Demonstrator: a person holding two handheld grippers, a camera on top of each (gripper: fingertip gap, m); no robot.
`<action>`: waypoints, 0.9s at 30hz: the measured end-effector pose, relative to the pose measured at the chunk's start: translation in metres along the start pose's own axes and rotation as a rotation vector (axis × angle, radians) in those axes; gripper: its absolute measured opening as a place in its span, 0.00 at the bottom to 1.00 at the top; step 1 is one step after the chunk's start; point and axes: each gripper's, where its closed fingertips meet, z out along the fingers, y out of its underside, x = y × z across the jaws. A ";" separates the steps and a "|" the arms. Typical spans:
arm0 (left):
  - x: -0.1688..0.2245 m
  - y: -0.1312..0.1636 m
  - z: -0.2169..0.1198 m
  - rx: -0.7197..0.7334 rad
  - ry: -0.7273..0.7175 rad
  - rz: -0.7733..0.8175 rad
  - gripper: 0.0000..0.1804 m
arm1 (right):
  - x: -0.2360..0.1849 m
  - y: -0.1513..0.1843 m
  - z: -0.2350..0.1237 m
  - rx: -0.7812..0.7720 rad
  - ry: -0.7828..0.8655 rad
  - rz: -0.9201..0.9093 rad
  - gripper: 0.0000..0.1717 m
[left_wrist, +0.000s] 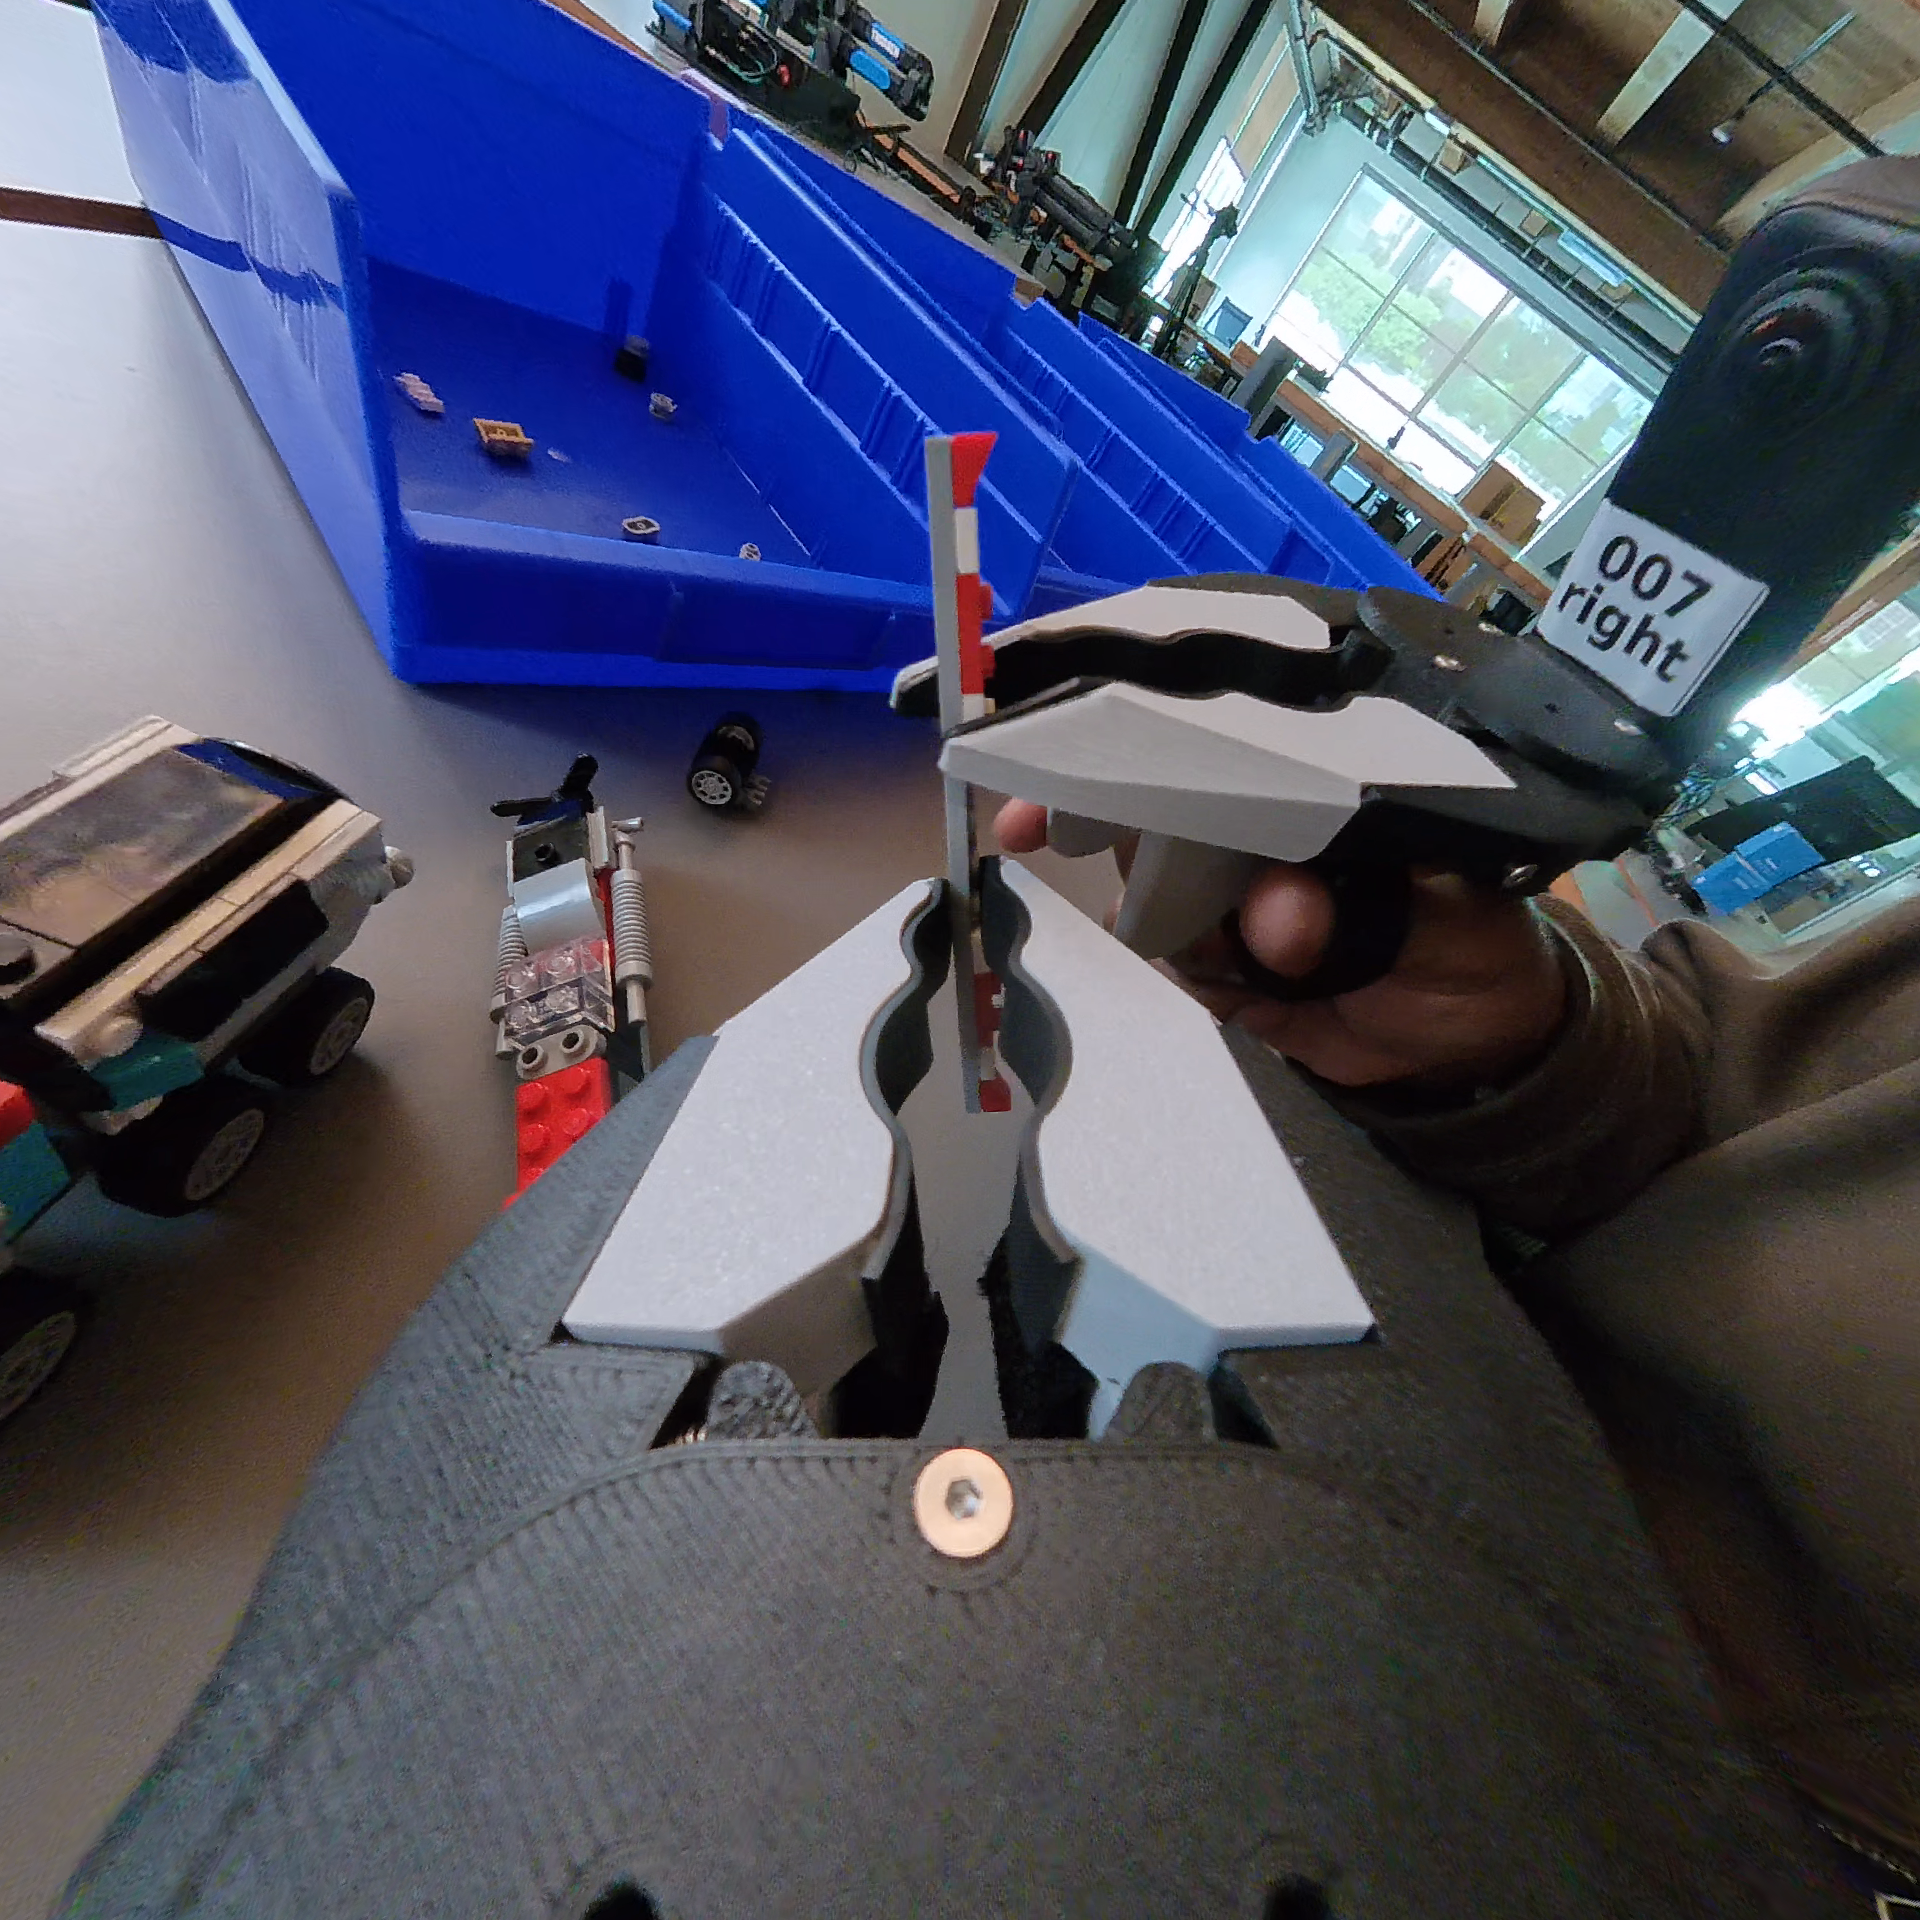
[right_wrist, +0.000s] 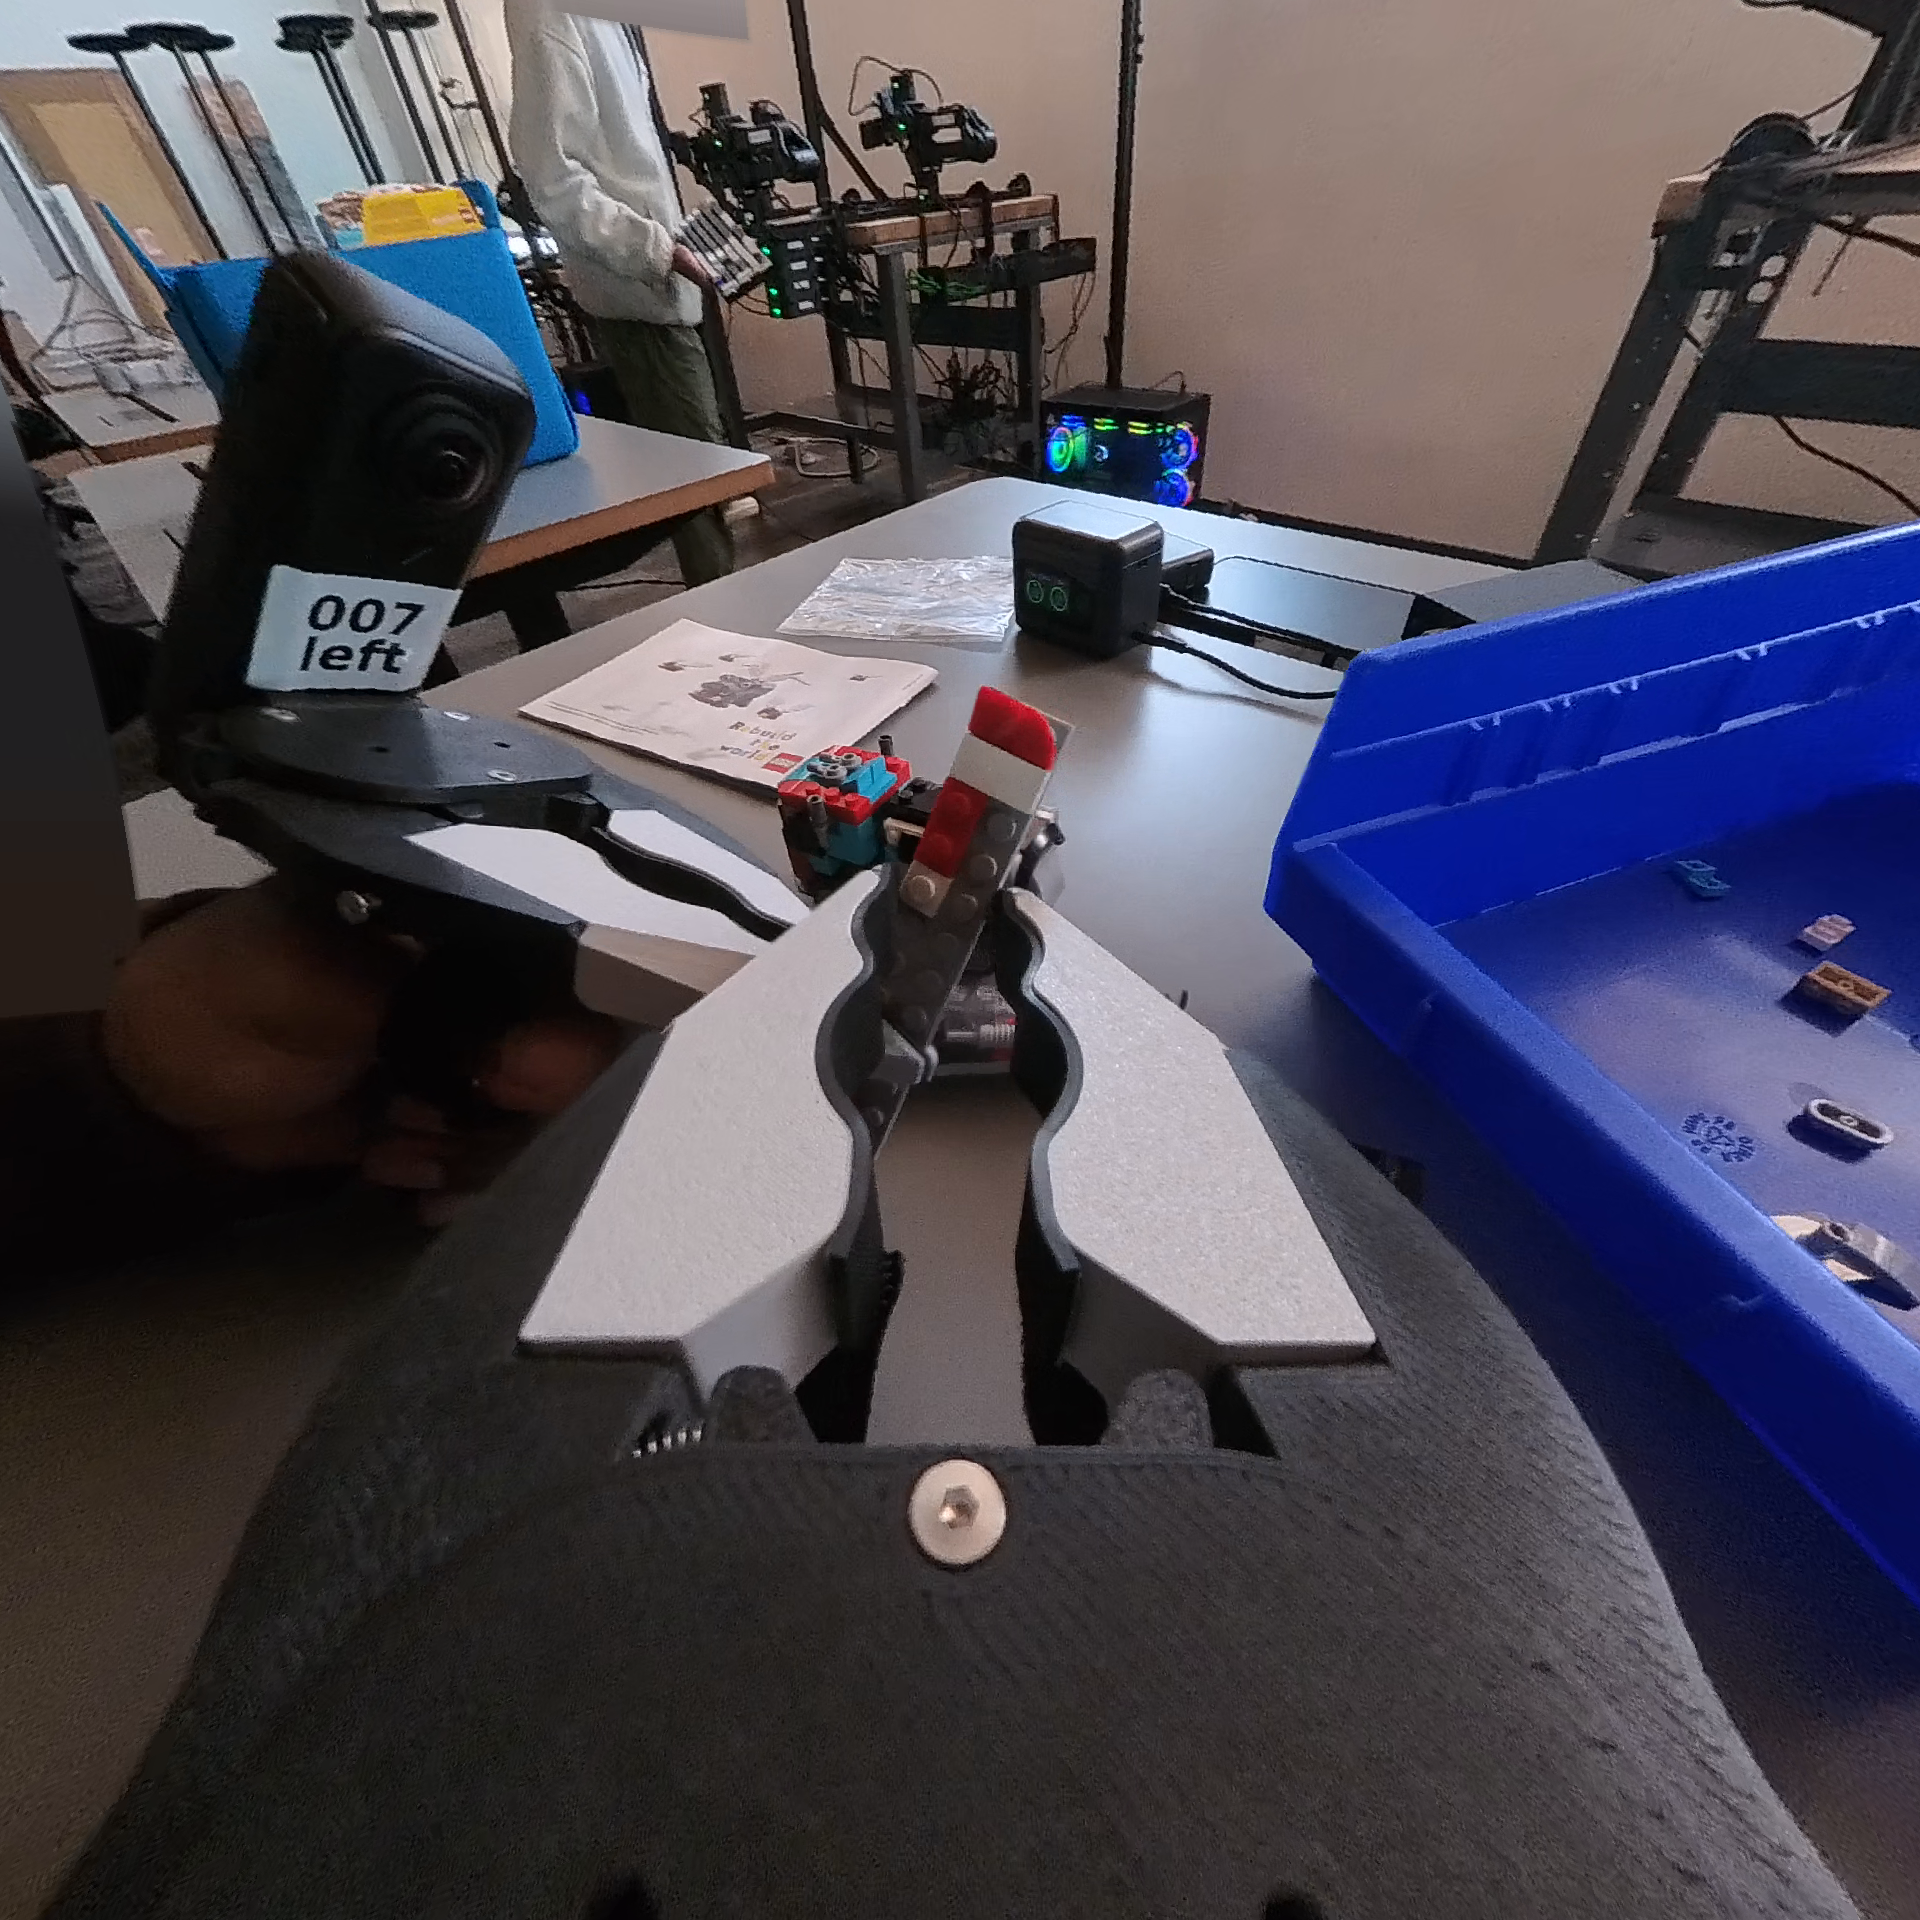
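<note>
Left gripper (left_wrist: 964, 904) is clamped narrow on a long thin grey brick plate (left_wrist: 951, 623), held edge-on and upright; both pads press its faces near its lower half. The plate carries red and white bricks (right_wrist: 992, 790) stacked along one side, ending in a red sloped cap at the far tip (studs on the grey face show plainly in the right wrist view). The right gripper (right_wrist: 940, 904) comes in from the side, above the left gripper's tips, and grips the same plate by its edges, jaws at a narrow setting, the plate leaning across the gap. Left of the left gripper on the grey table (left_wrist: 156, 520): a partly built brick vehicle (left_wrist: 177, 935), a small sub-assembly with grey springs and a clear brick (left_wrist: 566, 935), and a loose wheel pair (left_wrist: 724, 764). Ahead of it, a blue bin (left_wrist: 582, 436) with a few small parts scattered inside. Beyond the right gripper: a teal and red brick cluster (right_wrist: 842, 795), an instruction booklet (right_wrist: 727, 696), a small black device (right_wrist: 1086, 582).
</note>
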 end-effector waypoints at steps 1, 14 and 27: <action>0.000 0.000 0.000 0.000 0.006 -0.009 0.04 | 0.000 0.000 0.000 0.002 -0.012 0.012 0.10; 0.005 0.001 0.001 -0.009 0.077 -0.082 0.04 | -0.003 0.001 -0.005 0.017 -0.202 0.213 0.09; 0.014 -0.012 -0.004 0.075 0.234 -0.262 0.04 | 0.013 -0.007 -0.018 0.079 -0.212 0.278 0.16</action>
